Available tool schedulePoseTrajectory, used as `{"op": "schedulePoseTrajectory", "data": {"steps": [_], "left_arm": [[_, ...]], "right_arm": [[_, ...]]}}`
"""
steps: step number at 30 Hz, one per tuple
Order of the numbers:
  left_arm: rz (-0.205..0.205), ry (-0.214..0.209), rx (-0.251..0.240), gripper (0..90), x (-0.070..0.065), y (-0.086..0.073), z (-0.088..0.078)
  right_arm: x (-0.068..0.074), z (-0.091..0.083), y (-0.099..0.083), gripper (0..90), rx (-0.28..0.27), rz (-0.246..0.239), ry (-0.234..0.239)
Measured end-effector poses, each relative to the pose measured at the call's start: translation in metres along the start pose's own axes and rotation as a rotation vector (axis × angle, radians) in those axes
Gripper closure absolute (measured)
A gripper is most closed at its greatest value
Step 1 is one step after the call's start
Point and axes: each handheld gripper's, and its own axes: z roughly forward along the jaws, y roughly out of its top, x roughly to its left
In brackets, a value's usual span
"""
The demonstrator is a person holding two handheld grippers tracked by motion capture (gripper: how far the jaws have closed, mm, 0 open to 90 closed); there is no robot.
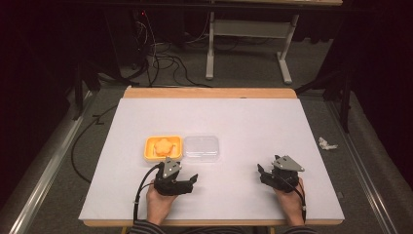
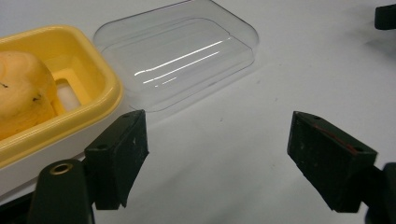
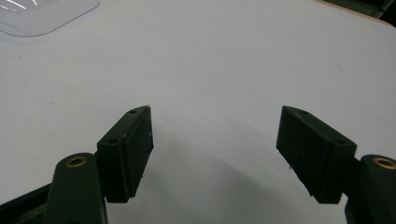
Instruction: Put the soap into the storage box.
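One yellow tray point(image 1: 148, 147), orange food point(image 1: 164, 146) inside

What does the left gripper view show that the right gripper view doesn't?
The left gripper view alone has the yellow container with the orange food piece inside it, and most of the clear plastic lid lying beside it. The right gripper view alone has the table's wooden edge at its far corner. Both share the white tabletop, a part of the clear lid, and an open pair of black tongs, left and right.
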Motion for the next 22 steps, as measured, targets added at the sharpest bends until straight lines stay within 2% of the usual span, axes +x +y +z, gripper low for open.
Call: {"op": "schedulePoseTrajectory", "data": {"steps": [7, 13, 17, 22], "left_arm": [[-0.031, 0.009, -0.027, 21.1, 0.0040, -0.0057, 0.0020], [-0.004, 0.021, -0.043, 21.1, 0.0035, -0.0073, 0.0011], [0.016, 0.030, -0.056, 20.9, 0.0021, -0.0090, 0.0005], [0.009, 0.023, -0.067, 20.9, 0.0020, -0.0088, -0.0002]], "right_arm": [[0.0000, 0.0002, 0.0001, 27.7, 0.002, -0.002, 0.001], [0.0002, 0.0005, 0.0001, 27.7, 0.000, -0.009, 0.002], [0.0000, -0.0004, -0.0001, 27.7, -0.001, 0.006, 0.001], [-0.0014, -0.0010, -0.0006, 27.5, -0.015, 0.020, 0.002]]}}
